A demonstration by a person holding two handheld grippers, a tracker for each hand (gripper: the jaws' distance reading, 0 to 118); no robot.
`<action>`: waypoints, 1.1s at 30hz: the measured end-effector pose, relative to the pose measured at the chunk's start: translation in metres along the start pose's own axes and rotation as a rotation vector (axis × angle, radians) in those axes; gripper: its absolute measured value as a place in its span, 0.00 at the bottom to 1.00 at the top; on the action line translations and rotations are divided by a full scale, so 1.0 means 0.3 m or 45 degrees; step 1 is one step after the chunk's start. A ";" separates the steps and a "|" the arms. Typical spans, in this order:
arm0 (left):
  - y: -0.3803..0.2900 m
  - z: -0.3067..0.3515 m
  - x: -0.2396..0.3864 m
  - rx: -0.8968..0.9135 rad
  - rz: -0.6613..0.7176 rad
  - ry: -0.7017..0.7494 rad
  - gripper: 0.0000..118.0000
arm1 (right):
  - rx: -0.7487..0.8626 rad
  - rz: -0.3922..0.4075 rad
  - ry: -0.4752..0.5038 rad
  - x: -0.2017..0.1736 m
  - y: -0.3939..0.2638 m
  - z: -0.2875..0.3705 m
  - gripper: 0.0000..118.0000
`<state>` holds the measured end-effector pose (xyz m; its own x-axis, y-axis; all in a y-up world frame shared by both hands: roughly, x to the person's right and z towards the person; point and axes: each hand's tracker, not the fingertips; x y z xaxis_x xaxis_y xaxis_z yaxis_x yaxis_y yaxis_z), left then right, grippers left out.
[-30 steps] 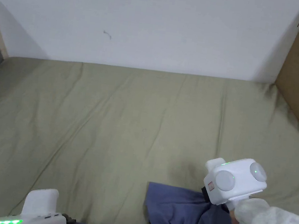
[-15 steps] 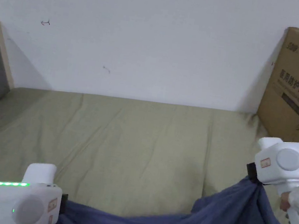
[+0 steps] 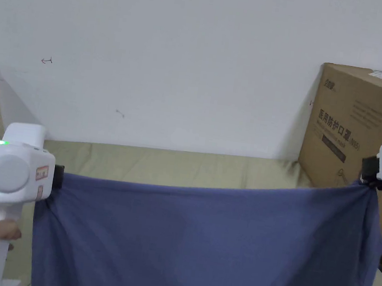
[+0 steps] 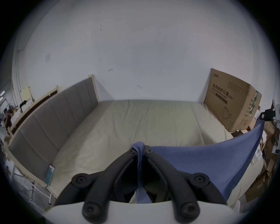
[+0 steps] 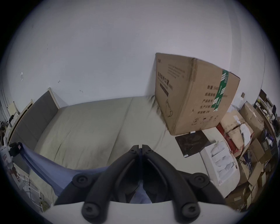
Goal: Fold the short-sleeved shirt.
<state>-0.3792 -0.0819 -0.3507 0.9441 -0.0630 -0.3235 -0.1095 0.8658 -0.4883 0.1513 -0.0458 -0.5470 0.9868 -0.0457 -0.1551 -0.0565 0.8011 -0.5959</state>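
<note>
Plain blue shirt (image 3: 198,247), olive sheet (image 4: 136,124), brown box (image 5: 189,97)

Right gripper (image 5: 140,146): jaws closed together, thin strip of blue shirt (image 5: 60,168) pinched between the tips. Shirt edge runs taut down-left to the left gripper (image 5: 14,149) at the frame's left edge, cloth hanging below that line. Behind: olive bed sheet (image 5: 90,125), grey headboard (image 5: 33,116) on the left, white wall. Large cardboard box (image 5: 192,97) sits on the bed's far right corner. Stacked cartons (image 5: 250,136) clutter the far right.
</note>
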 end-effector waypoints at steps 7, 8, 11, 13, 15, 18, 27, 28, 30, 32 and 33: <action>0.250 -0.061 -0.012 0.053 0.005 0.022 0.03 | 0.070 -0.042 -0.041 -0.078 0.222 0.002 0.02; 0.293 -0.083 -0.014 0.069 -0.002 0.029 0.03 | 0.072 -0.053 -0.044 -0.090 0.266 -0.011 0.02; 0.419 -0.165 -0.025 0.085 0.001 0.045 0.03 | 0.091 -0.085 -0.059 -0.137 0.391 -0.055 0.02; 0.499 -0.219 -0.029 0.086 -0.002 0.054 0.03 | 0.109 -0.076 -0.094 -0.176 0.470 -0.087 0.02; 0.573 -0.284 -0.042 0.103 0.003 0.064 0.03 | 0.158 -0.083 -0.119 -0.210 0.543 -0.112 0.02; 0.654 -0.352 -0.059 0.128 -0.008 0.105 0.03 | 0.187 -0.102 -0.101 -0.253 0.641 -0.133 0.02; 0.843 -0.403 -0.151 0.230 0.069 0.114 0.03 | 0.391 -0.083 -0.080 -0.325 0.827 -0.055 0.02; 0.855 -0.403 -0.152 0.245 0.062 0.124 0.03 | 0.405 -0.074 -0.074 -0.334 0.834 -0.044 0.02; 0.876 -0.414 -0.150 0.241 0.016 0.169 0.03 | 0.403 -0.023 -0.079 -0.357 0.837 -0.039 0.02; 0.875 -0.436 -0.155 0.255 0.022 0.163 0.03 | 0.407 0.017 -0.099 -0.373 0.823 -0.064 0.02; 0.865 -0.447 -0.159 0.238 0.032 0.172 0.03 | 0.398 0.021 -0.094 -0.386 0.805 -0.072 0.02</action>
<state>-0.4942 0.0792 -0.5706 0.8904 -0.0956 -0.4451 -0.0609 0.9439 -0.3245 0.0202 0.1401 -0.6900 0.9952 0.0029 -0.0979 -0.0344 0.9465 -0.3209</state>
